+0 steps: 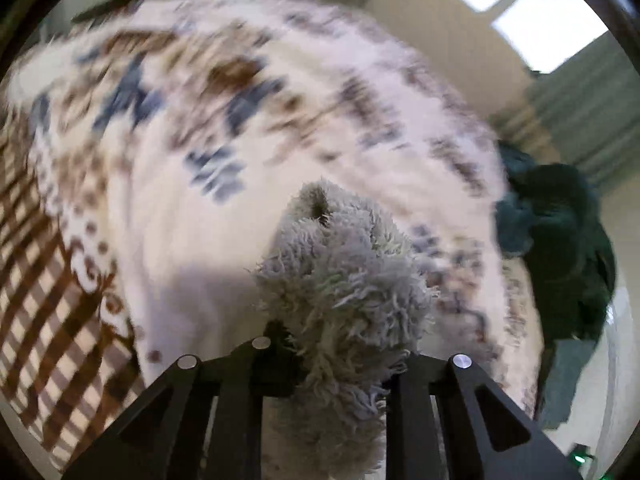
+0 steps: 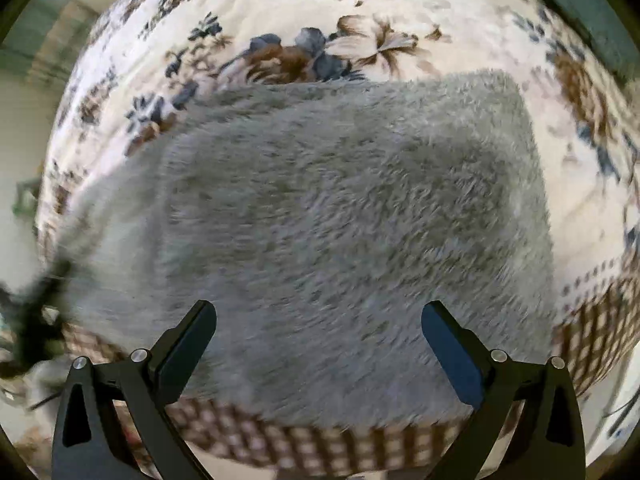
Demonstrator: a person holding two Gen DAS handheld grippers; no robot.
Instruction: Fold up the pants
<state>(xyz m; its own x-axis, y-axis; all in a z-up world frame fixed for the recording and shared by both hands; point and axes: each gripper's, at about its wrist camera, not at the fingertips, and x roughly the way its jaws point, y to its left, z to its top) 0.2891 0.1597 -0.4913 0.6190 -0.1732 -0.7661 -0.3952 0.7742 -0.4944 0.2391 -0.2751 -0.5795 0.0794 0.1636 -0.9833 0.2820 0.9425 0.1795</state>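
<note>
The left black two-finger gripper [image 1: 340, 360] stands with its jaws drawn close together, pinching a bunched fold of the shaggy grey fleece pants [image 1: 344, 280] between them; the fabric swells up and forward out of the grip and hides the fingertips; only the black linkage arms with their silver pins show at the bottom of the left wrist view, angled downward toward the surface below; the right black two-finger gripper [image 2: 319, 344] points straight down with its jaws spread wide; its two dark fingers [image 2: 184, 352] hang apart above the flat grey pile, nothing caught between them; whether the pads touch the pile is unclear.
</note>
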